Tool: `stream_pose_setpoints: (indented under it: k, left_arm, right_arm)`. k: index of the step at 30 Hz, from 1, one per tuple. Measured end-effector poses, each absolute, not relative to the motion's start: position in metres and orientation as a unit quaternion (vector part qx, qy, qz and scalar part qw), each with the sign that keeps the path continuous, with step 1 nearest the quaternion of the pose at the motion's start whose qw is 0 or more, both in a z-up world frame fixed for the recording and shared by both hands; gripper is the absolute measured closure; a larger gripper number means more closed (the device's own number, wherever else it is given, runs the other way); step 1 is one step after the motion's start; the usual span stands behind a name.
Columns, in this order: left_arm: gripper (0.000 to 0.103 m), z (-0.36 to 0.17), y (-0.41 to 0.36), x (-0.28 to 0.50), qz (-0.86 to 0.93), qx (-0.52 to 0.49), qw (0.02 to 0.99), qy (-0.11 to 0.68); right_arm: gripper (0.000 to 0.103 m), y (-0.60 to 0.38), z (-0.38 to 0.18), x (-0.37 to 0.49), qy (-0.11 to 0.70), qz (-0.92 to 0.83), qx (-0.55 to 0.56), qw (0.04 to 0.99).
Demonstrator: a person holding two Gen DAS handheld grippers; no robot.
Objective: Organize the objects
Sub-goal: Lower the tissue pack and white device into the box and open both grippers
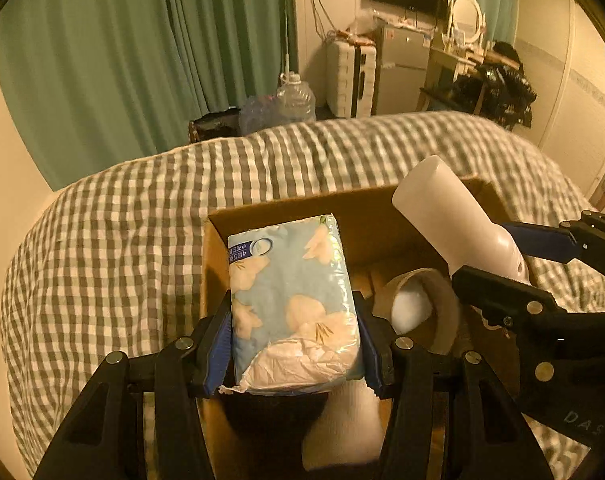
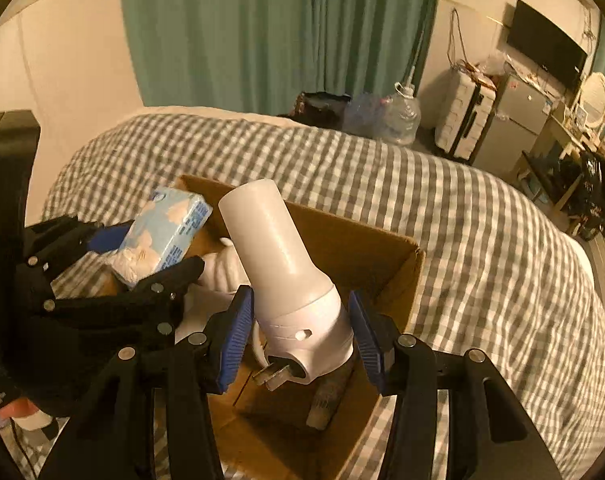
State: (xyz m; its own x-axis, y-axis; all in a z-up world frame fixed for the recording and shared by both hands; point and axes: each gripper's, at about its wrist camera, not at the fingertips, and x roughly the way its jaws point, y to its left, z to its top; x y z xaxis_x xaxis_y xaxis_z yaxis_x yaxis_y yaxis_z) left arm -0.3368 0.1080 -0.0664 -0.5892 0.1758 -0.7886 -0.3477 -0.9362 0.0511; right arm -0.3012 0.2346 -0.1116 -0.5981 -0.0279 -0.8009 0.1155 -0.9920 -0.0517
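A blue tissue pack (image 1: 290, 304) (image 2: 166, 236) with a flower print sits between the pads of my left gripper (image 1: 294, 344) (image 2: 150, 256), which is shut on it. The pack hangs over the left part of an open cardboard box (image 1: 302, 208) (image 2: 362, 236). My right gripper (image 2: 300, 320) (image 1: 494, 256) is shut on the capped end of a white bottle (image 2: 270, 240) (image 1: 442, 204), which tilts up over the box's right part. Inside the box lie a cardboard tape roll (image 1: 442, 304) and some white cloth (image 1: 342, 428).
The box rests on a bed with a grey-and-white checked cover (image 1: 142, 220) (image 2: 462, 220). Beyond the bed are green curtains (image 1: 102, 60), a clear water jug (image 1: 296, 98), a white suitcase (image 1: 350, 76) and a small fridge (image 1: 402, 68). A cluttered desk (image 1: 482, 80) stands far right.
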Motion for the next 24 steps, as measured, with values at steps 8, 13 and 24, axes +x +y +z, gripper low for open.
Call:
stream_pose_setpoints:
  k: [8, 13, 24]
  left_arm:
    - [0.048, -0.08, 0.118, -0.35, 0.882, -0.431, 0.148, 0.123]
    - [0.048, -0.085, 0.126, -0.354, 0.878, -0.433, 0.154, 0.132]
    - [0.033, -0.061, 0.115, -0.337, 0.88, -0.43, 0.147, 0.137]
  right_arm:
    - [0.054, 0.24, -0.144, -0.315, 0.038, -0.883, 0.466, 0.045]
    - [0.054, 0.241, -0.148, -0.317, 0.039, -0.882, 0.467, 0.041]
    - [0.038, 0.248, -0.118, -0.314, 0.02, -0.891, 0.451, 0.042]
